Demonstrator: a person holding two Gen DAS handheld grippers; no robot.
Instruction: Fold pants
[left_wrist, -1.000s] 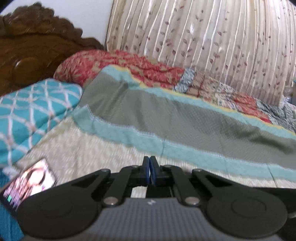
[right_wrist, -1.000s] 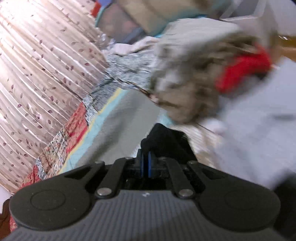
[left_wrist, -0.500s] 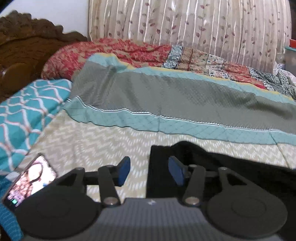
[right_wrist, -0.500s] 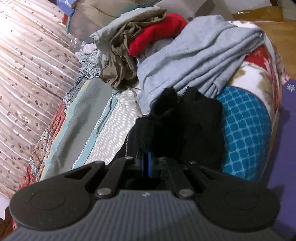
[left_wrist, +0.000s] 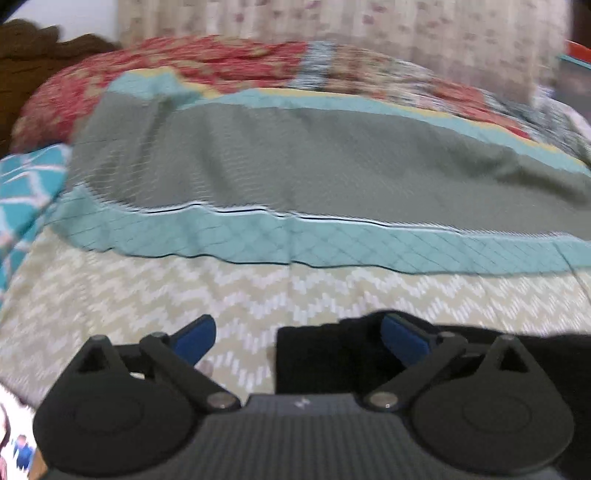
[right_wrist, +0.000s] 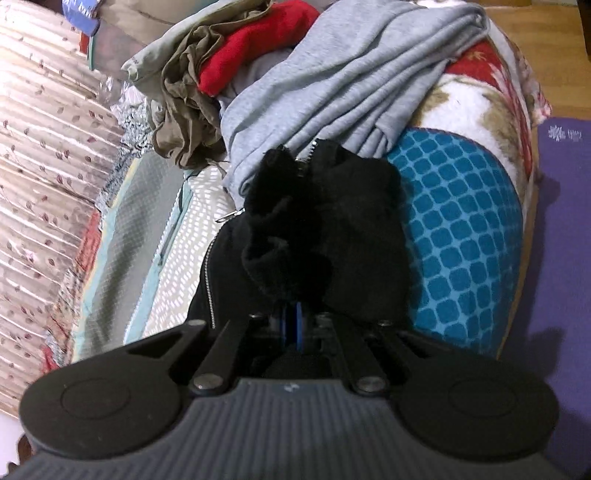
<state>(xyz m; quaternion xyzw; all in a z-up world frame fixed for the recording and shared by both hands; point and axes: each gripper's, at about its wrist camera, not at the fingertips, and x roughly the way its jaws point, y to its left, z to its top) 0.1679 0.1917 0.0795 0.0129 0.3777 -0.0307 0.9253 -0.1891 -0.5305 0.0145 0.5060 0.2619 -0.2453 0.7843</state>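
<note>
Pants (right_wrist: 325, 229) — bunched in right gripper (right_wrist: 293, 328)

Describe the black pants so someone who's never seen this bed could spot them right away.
Find the bed's cream zigzag sheet, near the clothes pile with the grey garment. The black pants are bunched there, pinched in the shut right claw. They alone are black with a silver zipper.
</note>
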